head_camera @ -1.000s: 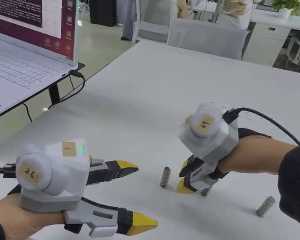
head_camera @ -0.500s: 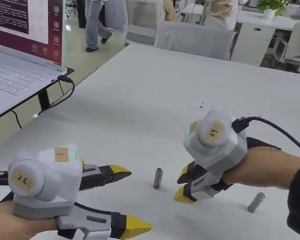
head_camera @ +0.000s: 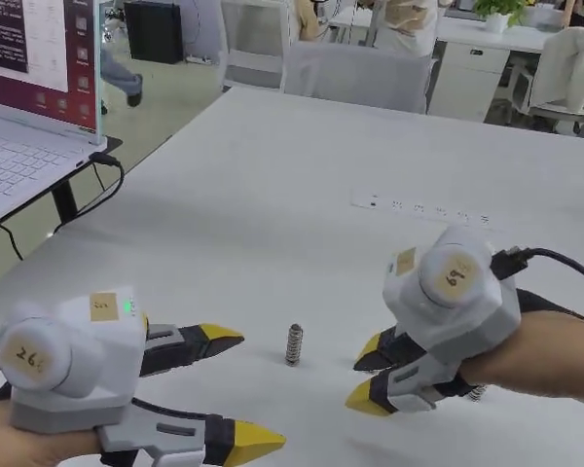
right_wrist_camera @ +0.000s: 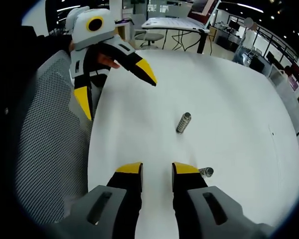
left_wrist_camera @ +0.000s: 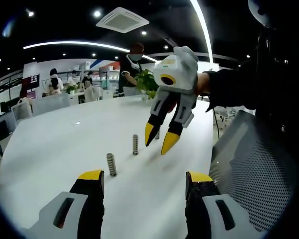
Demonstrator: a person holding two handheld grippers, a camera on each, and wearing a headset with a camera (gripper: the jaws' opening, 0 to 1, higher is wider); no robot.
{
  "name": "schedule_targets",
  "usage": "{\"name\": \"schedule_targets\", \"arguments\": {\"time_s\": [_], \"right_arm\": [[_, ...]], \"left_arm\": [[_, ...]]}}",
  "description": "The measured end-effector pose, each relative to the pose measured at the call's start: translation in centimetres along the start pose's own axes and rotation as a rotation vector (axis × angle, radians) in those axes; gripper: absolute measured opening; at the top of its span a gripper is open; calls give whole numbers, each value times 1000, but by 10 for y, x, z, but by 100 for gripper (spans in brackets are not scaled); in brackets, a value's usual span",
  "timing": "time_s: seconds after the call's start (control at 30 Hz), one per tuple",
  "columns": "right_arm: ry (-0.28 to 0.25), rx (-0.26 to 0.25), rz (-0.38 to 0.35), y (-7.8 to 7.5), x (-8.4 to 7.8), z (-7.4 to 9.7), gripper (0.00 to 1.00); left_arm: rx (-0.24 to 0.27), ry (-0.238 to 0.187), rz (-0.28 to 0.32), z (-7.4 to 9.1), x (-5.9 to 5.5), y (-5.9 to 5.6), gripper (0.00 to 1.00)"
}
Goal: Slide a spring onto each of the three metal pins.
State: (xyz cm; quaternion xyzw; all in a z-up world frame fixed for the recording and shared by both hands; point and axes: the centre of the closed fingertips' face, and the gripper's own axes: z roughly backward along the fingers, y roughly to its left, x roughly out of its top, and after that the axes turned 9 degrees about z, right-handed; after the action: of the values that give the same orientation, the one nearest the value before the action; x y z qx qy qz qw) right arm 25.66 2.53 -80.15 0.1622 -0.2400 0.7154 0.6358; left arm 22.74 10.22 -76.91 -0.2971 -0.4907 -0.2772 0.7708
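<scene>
Right gripper (head_camera: 366, 373) now sits farther back from the upright spring (head_camera: 293, 344) on the white table (head_camera: 273, 195), jaws slightly parted, empty. Left gripper (head_camera: 252, 386) gapes wide, empty. Second spring (right_wrist_camera: 206, 172) sits just beside the right gripper's jaw.

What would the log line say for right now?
left hand-held gripper open, empty | right hand-held gripper open, empty | spring upright on table between them

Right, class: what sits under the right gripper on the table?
A spring sits there, beside the jaws of the right gripper. From the head view that gripper covers nearly all of it.
</scene>
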Motion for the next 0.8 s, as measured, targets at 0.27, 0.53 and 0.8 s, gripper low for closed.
{"name": "schedule_targets", "arguments": {"time_s": [0.27, 0.53, 0.8], "right_arm": [[-10, -24, -39, 9, -16, 9, 23], [-44, -70, -99, 13, -28, 25, 24], [-73, -116, -178, 18, -47, 38, 24]], "left_arm": [[-1, 1, 0, -1, 0, -1, 62], [-1, 1, 3, -1, 0, -2, 62], [-3, 0, 6, -1, 1, -2, 62]]}}
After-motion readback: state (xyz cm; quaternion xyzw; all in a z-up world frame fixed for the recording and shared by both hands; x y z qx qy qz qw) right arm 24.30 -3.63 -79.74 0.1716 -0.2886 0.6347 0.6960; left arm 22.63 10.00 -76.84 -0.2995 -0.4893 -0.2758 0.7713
